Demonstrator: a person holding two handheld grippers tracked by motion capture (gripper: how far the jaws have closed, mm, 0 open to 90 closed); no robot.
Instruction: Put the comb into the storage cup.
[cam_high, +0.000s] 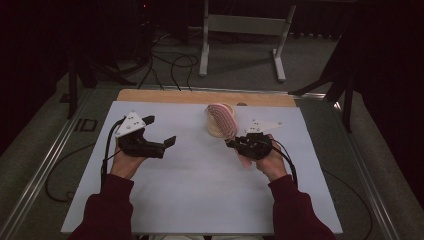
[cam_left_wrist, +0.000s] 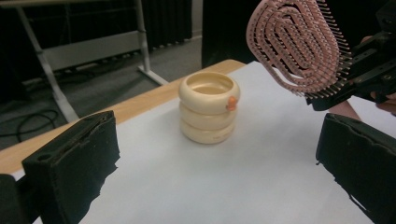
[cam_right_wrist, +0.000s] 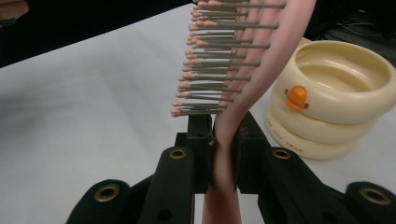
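From the high view, the right gripper (cam_high: 234, 143) holds a pink hairbrush (cam_high: 223, 120) upright over the table (cam_high: 200, 200), hiding a cream holder. The left gripper view shows that holder (cam_left_wrist: 208, 107) clearly, between its own spread, empty fingers (cam_left_wrist: 70, 163). The right gripper view shows fingers (cam_right_wrist: 201, 144) clenched on the brush's neck.

The room is dim, its edges at nine and three o'clock falling to near black in the high view. Soft overhead light falls on the pale tabletop (cam_high: 200, 175), casting faint, diffuse shadows and no glare. The high view is grainy and soft. In the right gripper view, the nearest fingers (cam_right_wrist: 198, 140) blur slightly.
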